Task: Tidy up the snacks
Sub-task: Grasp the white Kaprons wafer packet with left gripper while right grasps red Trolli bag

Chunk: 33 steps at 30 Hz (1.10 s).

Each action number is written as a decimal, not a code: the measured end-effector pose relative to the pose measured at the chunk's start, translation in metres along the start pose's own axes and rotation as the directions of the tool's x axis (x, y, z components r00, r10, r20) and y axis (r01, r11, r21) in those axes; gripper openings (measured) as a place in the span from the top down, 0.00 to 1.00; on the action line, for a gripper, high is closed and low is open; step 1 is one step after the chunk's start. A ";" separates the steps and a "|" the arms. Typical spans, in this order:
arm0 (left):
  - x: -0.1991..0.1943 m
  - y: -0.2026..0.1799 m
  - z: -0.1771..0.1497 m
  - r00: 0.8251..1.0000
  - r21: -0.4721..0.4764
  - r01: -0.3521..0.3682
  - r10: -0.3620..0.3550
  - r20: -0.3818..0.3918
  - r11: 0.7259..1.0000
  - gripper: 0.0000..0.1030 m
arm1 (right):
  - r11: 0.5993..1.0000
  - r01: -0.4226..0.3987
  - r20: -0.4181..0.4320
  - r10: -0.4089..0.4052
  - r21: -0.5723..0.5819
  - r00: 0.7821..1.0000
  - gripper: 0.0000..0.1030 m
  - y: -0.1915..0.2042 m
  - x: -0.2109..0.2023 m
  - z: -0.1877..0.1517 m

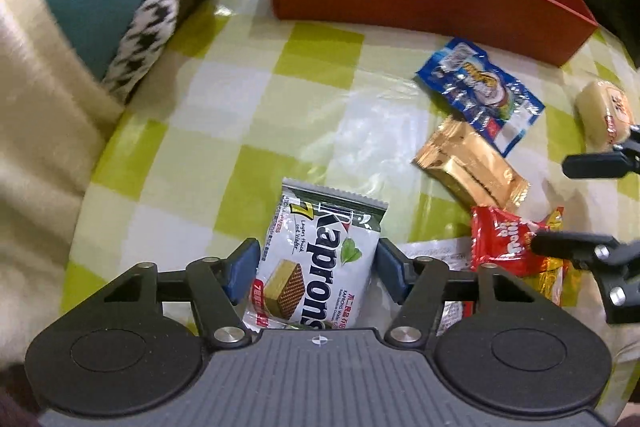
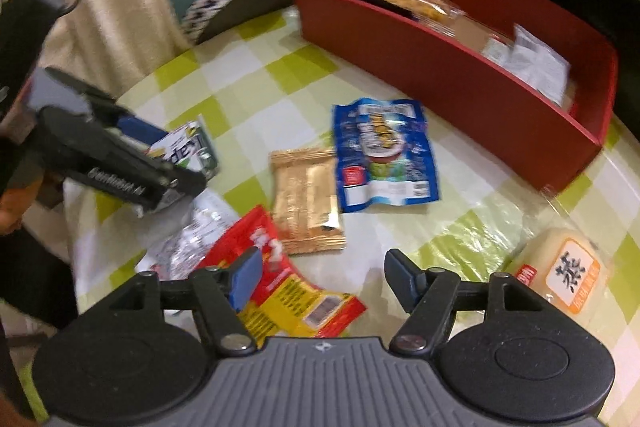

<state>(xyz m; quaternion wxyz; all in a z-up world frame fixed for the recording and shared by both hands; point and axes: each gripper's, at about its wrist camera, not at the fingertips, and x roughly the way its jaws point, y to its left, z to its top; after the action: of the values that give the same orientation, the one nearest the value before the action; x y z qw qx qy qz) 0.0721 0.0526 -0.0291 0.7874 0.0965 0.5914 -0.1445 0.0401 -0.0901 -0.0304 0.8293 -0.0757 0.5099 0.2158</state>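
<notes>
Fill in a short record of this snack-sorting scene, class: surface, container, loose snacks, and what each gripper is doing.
surface: green-and-white checked tablecloth
container: red box, some packets already inside
loose snacks: blue packet, gold packet, red packet, pale bun pack
left gripper: closed on Kaprons wafer pack
right gripper: open over the red packet

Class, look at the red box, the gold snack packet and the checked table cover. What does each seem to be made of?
Red box: probably rigid card or thin board; matte, flat walls with crisp edges.
Gold snack packet: metallised foil-look film; shiny, creased, with crimped ends.
Checked table cover: likely cloth under clear plastic, or vinyl; glossy glare and wrinkles show.
</notes>
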 end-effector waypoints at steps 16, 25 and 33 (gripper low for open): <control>0.002 0.002 -0.002 1.000 -0.029 0.023 -0.024 -0.007 0.999 0.28 | 0.914 -0.098 -0.157 0.038 -0.393 0.987 0.14 0.048 0.042 0.005; 0.008 -0.005 -0.005 0.999 0.011 -0.045 0.045 -0.008 0.999 0.09 | 0.962 0.034 -0.090 -0.061 -0.272 0.994 0.03 0.051 0.042 -0.015; 0.010 0.004 -0.004 0.998 -0.055 -0.052 0.051 -0.029 0.997 0.06 | 0.998 0.063 -0.057 -0.065 -0.024 0.996 0.46 0.023 0.014 -0.024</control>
<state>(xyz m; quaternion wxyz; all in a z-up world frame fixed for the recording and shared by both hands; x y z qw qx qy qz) 0.0726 0.0562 -0.0400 0.7850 0.0916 0.6034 -0.1062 0.0155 -0.0741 -0.0517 0.8197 -0.1074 0.5286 0.1924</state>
